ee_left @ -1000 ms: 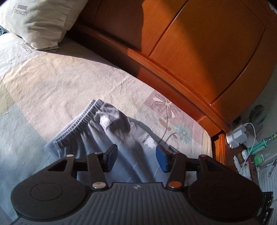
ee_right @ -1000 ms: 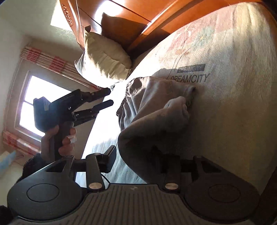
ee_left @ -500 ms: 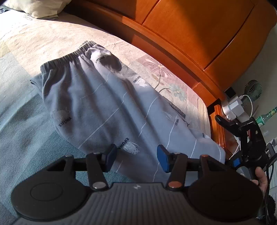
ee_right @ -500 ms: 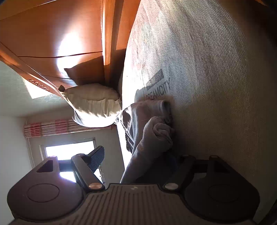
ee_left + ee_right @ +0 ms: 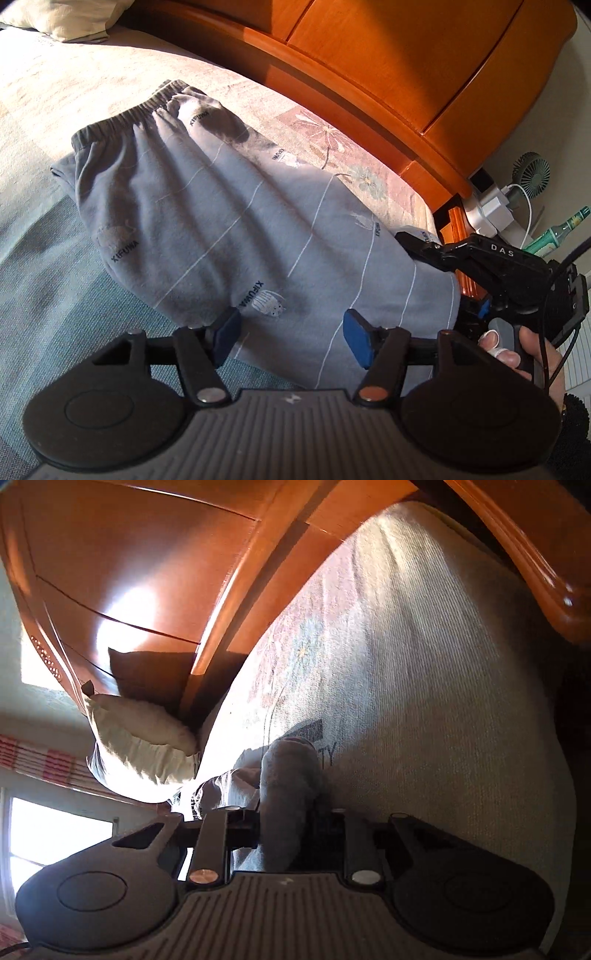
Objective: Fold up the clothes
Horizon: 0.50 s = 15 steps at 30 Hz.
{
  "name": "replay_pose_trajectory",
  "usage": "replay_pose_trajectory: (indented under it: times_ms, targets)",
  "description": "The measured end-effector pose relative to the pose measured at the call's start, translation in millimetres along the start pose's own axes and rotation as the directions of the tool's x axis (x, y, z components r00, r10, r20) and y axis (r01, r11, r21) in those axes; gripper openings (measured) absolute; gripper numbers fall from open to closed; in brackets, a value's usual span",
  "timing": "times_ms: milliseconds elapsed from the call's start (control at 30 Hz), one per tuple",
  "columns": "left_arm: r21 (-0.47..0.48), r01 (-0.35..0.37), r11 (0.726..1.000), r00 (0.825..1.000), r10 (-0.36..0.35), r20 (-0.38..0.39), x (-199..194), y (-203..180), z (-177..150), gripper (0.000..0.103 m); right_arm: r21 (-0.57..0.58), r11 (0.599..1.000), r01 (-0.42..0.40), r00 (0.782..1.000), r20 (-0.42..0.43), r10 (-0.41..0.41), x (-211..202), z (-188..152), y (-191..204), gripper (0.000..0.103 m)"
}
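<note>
— Grey pants (image 5: pixel 229 206) lie stretched flat on your bed sheet (image 5: pixel 55 96), waistband toward the pillow (image 5: pixel 70 18), legs toward you, beside the wooden headboard (image 5: pixel 406 66).

— Left side?

— Your left gripper (image 5: pixel 291 334) hangs over the near hem, blue pads spread wide, nothing between them.

— Right?

— Your right gripper (image 5: pixel 284 830) is clamped on a bunched fold of the pants (image 5: pixel 288 786) at the far leg end, by the sheet's edge.
</note>
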<state>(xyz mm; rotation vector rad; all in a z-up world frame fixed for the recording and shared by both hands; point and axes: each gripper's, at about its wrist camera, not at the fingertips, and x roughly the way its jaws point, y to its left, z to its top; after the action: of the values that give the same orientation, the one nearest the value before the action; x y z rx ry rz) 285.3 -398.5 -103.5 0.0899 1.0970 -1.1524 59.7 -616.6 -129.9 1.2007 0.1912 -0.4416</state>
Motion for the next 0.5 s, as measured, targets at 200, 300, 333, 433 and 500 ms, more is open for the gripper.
replay_pose_trajectory:
  times_ms: [200,300,333,433,500]
  targets:
    - [0.003,0.007,1.000,1.000,-0.007,-0.005,0.9,2.1,-0.6,0.064,-0.475,0.877,0.069,0.990,0.137,-0.003,-11.1,-0.8,46.7,0.019]
    - [0.012,0.009,1.000,1.000,-0.009,-0.006,1.3,1.8,-1.2,0.066,-0.470,0.871,0.144,0.986,0.143,-0.085,-10.6,3.3,29.2,0.019]
    - [0.012,0.009,1.000,1.000,-0.009,-0.008,1.6,1.6,-1.0,0.067,-0.426,0.891,0.158,0.984,0.139,-0.108,-12.2,7.0,18.8,0.020]
    - [0.018,0.004,1.000,1.000,-0.004,-0.012,0.5,0.3,-0.4,0.068,-0.288,0.936,0.204,0.977,0.121,-0.176,-16.7,18.2,-12.6,0.027]
    - [0.008,0.006,1.000,1.000,-0.006,0.007,-5.4,0.1,0.2,0.068,-0.249,0.942,0.223,0.973,0.121,-0.199,-21.9,20.9,-20.0,0.030]
